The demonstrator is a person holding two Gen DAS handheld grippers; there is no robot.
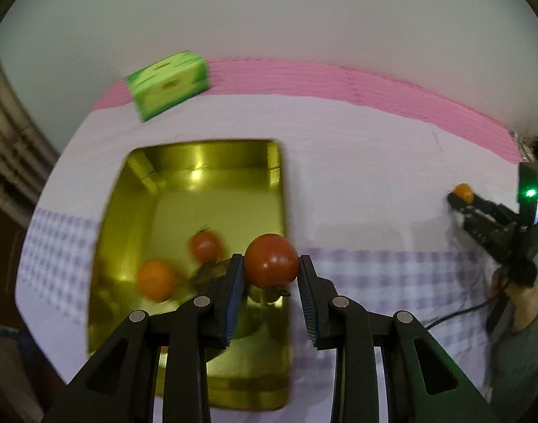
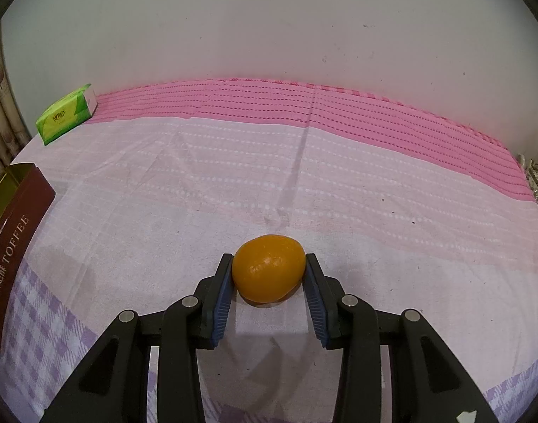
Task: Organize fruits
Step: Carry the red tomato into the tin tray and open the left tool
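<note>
Left side first: green tissue box (image 1: 168,83) at the far table edge, not in play. Gold tin (image 1: 198,190) sits open on the cloth, already holding a small red fruit (image 1: 205,245) and an orange one (image 1: 156,279); both blurred. Left gripper (image 1: 271,275) has a red tomato (image 1: 271,260) pinched between its pads, stem end down, hanging above the tin's near-right corner, roughly over the right wall rather than the floor, so by my read the drop needs a small shift left and forward before release. Further right: right gripper (image 2: 269,276) brackets the orange fruit (image 2: 268,270) on the tablecloth (image 2: 339,183), both pads touching it or nearly so; can't tell whether it's clamped yet or whether it's off the cloth. Its long axis runs across the fingers, pad to pad. The tin is well off to that gripper's left, so the left one is far nearer and should unload first.
</note>
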